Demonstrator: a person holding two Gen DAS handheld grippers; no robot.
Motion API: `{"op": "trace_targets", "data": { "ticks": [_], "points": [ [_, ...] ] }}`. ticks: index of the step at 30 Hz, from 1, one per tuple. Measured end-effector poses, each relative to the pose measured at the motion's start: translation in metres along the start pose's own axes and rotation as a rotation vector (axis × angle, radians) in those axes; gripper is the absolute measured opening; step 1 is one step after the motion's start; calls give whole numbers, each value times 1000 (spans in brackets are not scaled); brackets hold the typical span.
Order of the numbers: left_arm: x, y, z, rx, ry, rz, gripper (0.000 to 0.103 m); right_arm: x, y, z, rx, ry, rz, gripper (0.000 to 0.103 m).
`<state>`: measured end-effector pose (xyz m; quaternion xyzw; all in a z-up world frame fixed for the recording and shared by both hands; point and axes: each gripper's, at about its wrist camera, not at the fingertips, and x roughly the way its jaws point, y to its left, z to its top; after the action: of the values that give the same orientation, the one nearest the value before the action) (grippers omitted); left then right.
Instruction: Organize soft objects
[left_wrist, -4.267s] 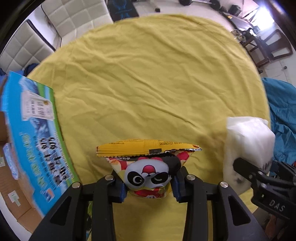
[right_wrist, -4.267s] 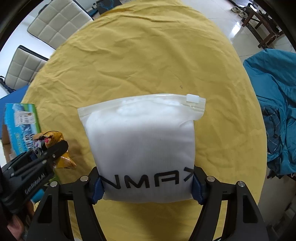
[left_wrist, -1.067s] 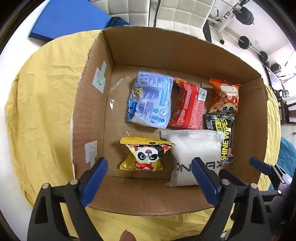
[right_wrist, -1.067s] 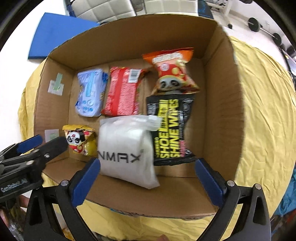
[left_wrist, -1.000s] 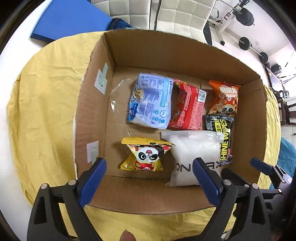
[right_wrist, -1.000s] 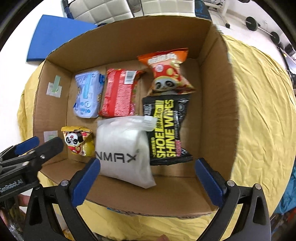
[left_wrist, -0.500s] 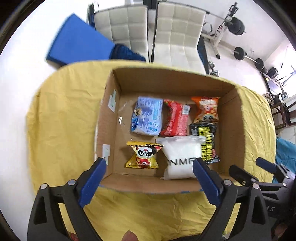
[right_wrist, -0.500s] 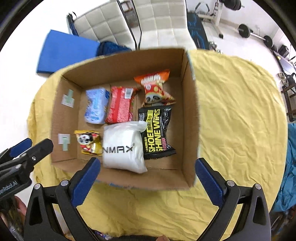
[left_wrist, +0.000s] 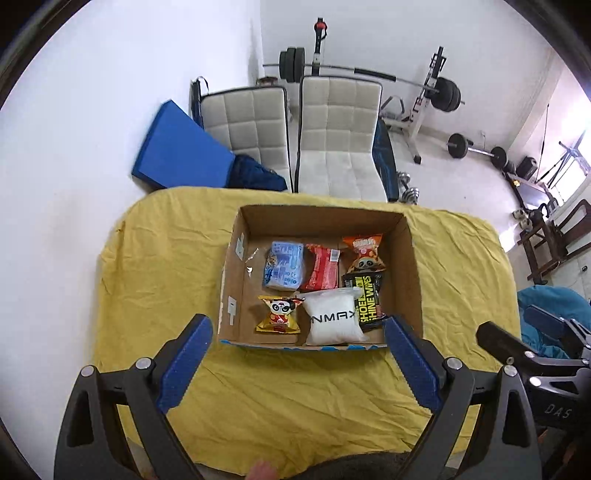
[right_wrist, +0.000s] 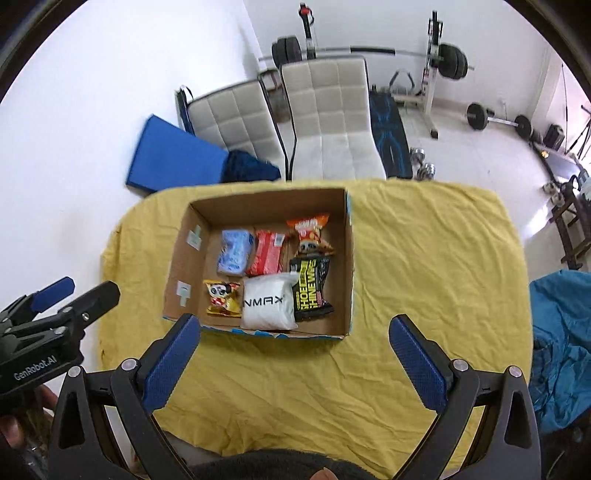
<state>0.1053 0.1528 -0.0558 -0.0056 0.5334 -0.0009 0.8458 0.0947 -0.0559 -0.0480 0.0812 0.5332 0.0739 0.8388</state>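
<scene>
Though the near wall of the cardboard box (left_wrist: 412, 280) hides the bottom edges of the white zip bag (left_wrist: 334, 320) and yellow panda snack pouch (left_wrist: 279, 314), both lie inside among crinkled packets. Left gripper (left_wrist: 297, 363) and right gripper (right_wrist: 295, 356) hover with jaws wide, empty, above the wrinkled yellow tabletop (right_wrist: 424, 273); padded white chairs (left_wrist: 338, 136) stand beyond.

Both tongs, left (left_wrist: 297, 363) and right (right_wrist: 295, 363), have black frames with silver screws and blue textured pads (right_wrist: 170, 363); white lettering reads "GenRobot.AI" and "DAS".
</scene>
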Motion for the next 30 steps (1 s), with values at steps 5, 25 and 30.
{"op": "trace_targets", "data": {
  "ticks": [5,25,30],
  "points": [
    [-36,-3,-9,-6,-54,17,101,-41,4,-4,-21,-60,1,103],
    [-98,-8,-20,-28,-154,3,101,-90,-1,-13,-19,-112,-42,103],
    [-99,-8,-21,-36,-155,2,101,-88,-2,-15,-21,-107,-38,103]
  ]
}}
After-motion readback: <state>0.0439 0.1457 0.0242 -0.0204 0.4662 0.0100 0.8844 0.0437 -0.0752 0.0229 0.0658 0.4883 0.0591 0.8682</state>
